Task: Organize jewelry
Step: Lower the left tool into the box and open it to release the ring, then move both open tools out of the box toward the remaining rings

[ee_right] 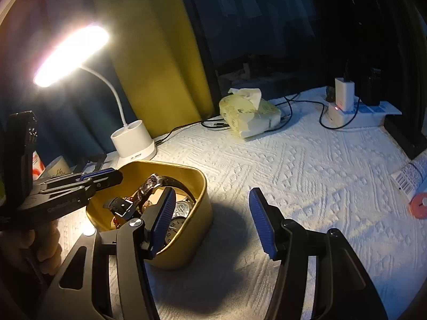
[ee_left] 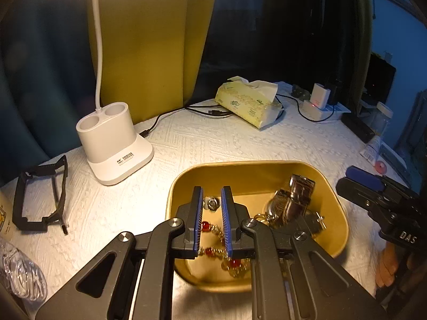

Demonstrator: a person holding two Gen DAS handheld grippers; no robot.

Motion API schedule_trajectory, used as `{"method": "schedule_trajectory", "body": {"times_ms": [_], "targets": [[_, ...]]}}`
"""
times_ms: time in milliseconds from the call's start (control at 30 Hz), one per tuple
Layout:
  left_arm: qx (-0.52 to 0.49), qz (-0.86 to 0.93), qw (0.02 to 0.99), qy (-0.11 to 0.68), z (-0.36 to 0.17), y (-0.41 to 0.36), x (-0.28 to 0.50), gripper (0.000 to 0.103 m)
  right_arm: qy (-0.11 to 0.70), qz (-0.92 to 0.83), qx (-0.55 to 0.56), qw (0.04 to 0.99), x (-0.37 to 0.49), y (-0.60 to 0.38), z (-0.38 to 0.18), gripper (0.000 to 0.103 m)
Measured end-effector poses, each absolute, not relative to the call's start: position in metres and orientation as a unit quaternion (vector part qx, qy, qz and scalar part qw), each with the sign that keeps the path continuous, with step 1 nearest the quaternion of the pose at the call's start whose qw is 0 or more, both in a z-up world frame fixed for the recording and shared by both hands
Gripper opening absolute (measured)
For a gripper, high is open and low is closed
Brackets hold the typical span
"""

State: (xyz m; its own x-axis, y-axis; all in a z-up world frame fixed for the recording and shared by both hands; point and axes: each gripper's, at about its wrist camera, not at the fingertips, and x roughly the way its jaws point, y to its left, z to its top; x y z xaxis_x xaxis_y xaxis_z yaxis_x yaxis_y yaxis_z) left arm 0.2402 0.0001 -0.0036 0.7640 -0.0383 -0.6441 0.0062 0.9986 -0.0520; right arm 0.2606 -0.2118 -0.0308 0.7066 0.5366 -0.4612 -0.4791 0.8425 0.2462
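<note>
A gold tray (ee_left: 240, 166) on the white cloth holds a red-beaded gold chain (ee_left: 213, 250), a ring (ee_left: 212, 202) and brown-strapped watches (ee_left: 293, 200). My left gripper (ee_left: 212, 196) hovers over the tray's left part, jaws slightly apart and empty, with the chain and ring below the fingers. It also shows in the right wrist view (ee_right: 98, 174). My right gripper (ee_right: 213, 200) is wide open and empty at the tray's (ee_right: 186, 250) right side. Its left finger (ee_right: 162, 218) is over the tray rim and the watches (ee_right: 176, 221). It shows at the right edge of the left wrist view (ee_left: 365, 178).
A lit white desk lamp (ee_left: 114, 144) stands at the back left, with a black frame (ee_left: 40, 194) to its left. A tissue pack (ee_left: 250, 102), cables and chargers (ee_left: 317, 101) lie at the back. A pink disc (ee_right: 419, 206) and a labelled item (ee_right: 411, 173) lie right.
</note>
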Motion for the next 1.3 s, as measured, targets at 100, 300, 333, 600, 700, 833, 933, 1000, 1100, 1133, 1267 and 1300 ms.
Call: {"method": "schedule_trajectory", "body": {"times_ms": [100, 300, 333, 600, 700, 833, 933, 1000, 1100, 1133, 1267, 1300], "targets": [[-0.031, -0.012, 0.938, 0.344, -0.006, 0.002, 0.241, 0.040, 0.268, 0.272, 0.059, 0.922, 0.262, -0.213, -0.031, 0.058], [-0.034, -0.007, 0.939, 0.341, -0.002, 0.005, 0.229, 0.040, 0.263, 0.264, 0.055, 0.926, 0.259, -0.211, -0.030, 0.059], [-0.035, -0.007, 0.940, 0.340, 0.000, 0.006, 0.226, 0.040, 0.261, 0.261, 0.054, 0.928, 0.258, -0.211, -0.029, 0.059], [-0.041, -0.013, 0.944, 0.327, 0.011, 0.015, 0.190, 0.041, 0.240, 0.233, 0.010, 0.942, 0.242, -0.205, -0.024, 0.059], [-0.046, -0.014, 0.946, 0.319, 0.014, 0.020, 0.177, 0.041, 0.237, 0.231, -0.007, 0.943, 0.231, -0.202, -0.024, 0.059], [-0.051, -0.017, 0.948, 0.314, 0.015, 0.023, 0.163, 0.041, 0.246, 0.238, -0.008, 0.940, 0.219, -0.200, -0.025, 0.059], [-0.058, -0.024, 0.948, 0.312, 0.014, 0.024, 0.151, 0.041, 0.252, 0.245, -0.012, 0.936, 0.208, -0.199, -0.028, 0.059], [-0.060, -0.028, 0.948, 0.311, 0.012, 0.024, 0.144, 0.041, 0.256, 0.248, -0.018, 0.934, 0.202, -0.197, -0.030, 0.059], [-0.063, -0.035, 0.948, 0.311, 0.010, 0.024, 0.134, 0.041, 0.262, 0.251, -0.024, 0.931, 0.193, -0.196, -0.032, 0.059], [-0.065, -0.037, 0.947, 0.312, 0.009, 0.024, 0.131, 0.041, 0.264, 0.253, -0.026, 0.930, 0.191, -0.195, -0.032, 0.059], [-0.071, -0.045, 0.946, 0.312, 0.006, 0.023, 0.119, 0.041, 0.273, 0.270, -0.041, 0.922, 0.178, -0.191, -0.036, 0.059], [-0.071, -0.047, 0.946, 0.312, 0.004, 0.023, 0.116, 0.041, 0.276, 0.275, -0.049, 0.920, 0.174, -0.188, -0.037, 0.059]]}}
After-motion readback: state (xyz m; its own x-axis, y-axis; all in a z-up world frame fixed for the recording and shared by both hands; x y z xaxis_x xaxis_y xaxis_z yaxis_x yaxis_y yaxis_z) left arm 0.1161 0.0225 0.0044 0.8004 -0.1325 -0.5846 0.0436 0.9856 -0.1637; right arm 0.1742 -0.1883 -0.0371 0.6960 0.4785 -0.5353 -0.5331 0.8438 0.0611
